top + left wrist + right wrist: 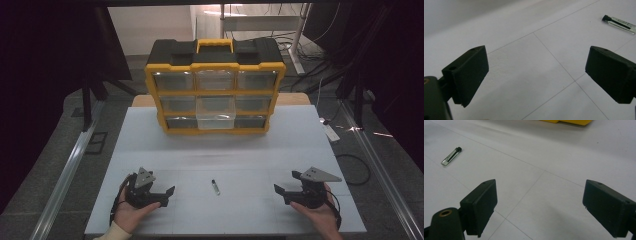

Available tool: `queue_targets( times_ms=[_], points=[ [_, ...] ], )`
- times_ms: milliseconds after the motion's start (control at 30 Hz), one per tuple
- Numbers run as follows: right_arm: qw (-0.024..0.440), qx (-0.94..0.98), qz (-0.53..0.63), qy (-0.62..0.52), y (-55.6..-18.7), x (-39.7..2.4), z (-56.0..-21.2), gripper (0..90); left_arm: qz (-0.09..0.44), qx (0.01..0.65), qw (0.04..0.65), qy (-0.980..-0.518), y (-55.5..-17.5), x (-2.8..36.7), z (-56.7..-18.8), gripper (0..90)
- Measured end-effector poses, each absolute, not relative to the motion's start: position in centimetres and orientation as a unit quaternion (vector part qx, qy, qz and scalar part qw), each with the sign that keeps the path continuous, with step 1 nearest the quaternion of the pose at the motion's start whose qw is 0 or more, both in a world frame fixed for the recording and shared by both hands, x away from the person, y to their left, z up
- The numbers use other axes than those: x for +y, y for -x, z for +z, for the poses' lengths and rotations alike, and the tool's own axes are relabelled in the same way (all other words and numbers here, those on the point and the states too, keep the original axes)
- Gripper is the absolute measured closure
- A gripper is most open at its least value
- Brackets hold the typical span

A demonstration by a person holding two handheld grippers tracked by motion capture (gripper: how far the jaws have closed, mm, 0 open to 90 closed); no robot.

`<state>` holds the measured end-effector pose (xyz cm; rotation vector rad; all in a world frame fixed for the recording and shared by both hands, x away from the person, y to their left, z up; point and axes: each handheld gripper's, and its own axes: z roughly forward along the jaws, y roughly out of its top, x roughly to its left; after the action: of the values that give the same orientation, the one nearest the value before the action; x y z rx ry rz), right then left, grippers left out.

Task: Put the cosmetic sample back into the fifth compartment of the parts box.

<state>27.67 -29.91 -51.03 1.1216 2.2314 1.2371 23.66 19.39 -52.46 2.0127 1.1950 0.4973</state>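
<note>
Status: nothing picked up yet, looks like the very start.

Lower left of the high view: left tongs rest on the white bench, jaws spread wide, nothing between them. The left gripper view confirms it: bare bench between the jaws, vial at upper right of that frame.

Lower centre of the high view: small clear vial with a dark cap lies flat on the bench, between the two tongs and apart from both. Untouched.

Upper centre: yellow-and-black drawer organizer stands at the far side of the bench. Its middle drawer is pulled out and looks empty, my guess at where the vial goes.

Lower right: right tongs also rest on the bench, jaws wide apart, empty.

Left to do, by my read: grasp vial, carry to open drawer, drop, probably shut drawer.
</note>
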Motion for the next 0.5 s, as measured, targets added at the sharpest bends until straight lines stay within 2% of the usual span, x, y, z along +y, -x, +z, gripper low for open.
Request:
queue_targets(
  times_ms=[500],
  points=[
    [0.172, 0.79, 0.441, -0.389, -27.77, -29.84, -50.84, 13.0, 0.2, 0.468, 0.371, -0.777, -23.61, 19.8, -52.49, 5.2]
  ],
)
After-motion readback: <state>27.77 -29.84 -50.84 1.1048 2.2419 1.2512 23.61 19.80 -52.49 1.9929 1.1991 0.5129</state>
